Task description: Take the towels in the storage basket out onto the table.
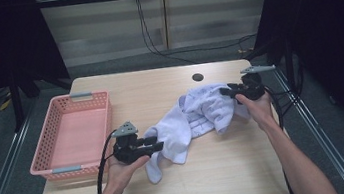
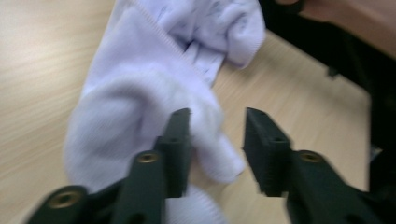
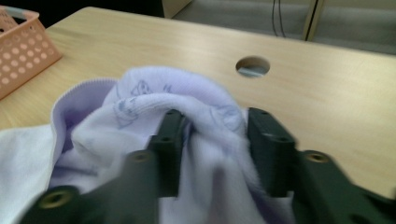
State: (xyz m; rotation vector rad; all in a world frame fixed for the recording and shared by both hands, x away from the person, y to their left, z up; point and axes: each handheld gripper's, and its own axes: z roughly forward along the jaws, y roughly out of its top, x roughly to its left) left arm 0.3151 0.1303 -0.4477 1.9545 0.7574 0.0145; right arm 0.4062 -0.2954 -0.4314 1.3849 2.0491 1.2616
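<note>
Wooden table [image 1: 219,166], bare pink basket [image 1: 59,137], crumpled towel [image 1: 198,116] between both grippers' parted jaws

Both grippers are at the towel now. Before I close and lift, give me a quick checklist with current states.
1. Left gripper open around cloth: ok, jaws apart with a corner of the towel between them.
2. Right gripper open around cloth: ok, a fold of towel sits between its jaws.
3. Grip secured: not ok, neither pair of jaws is shut on the towel yet.
4. Towel free of snags: ok, it lies crumpled on the table, apart from other things.
5. Basket ready: ok, it looks empty.
6. Which towel edges are caught: cannot tell.
</note>
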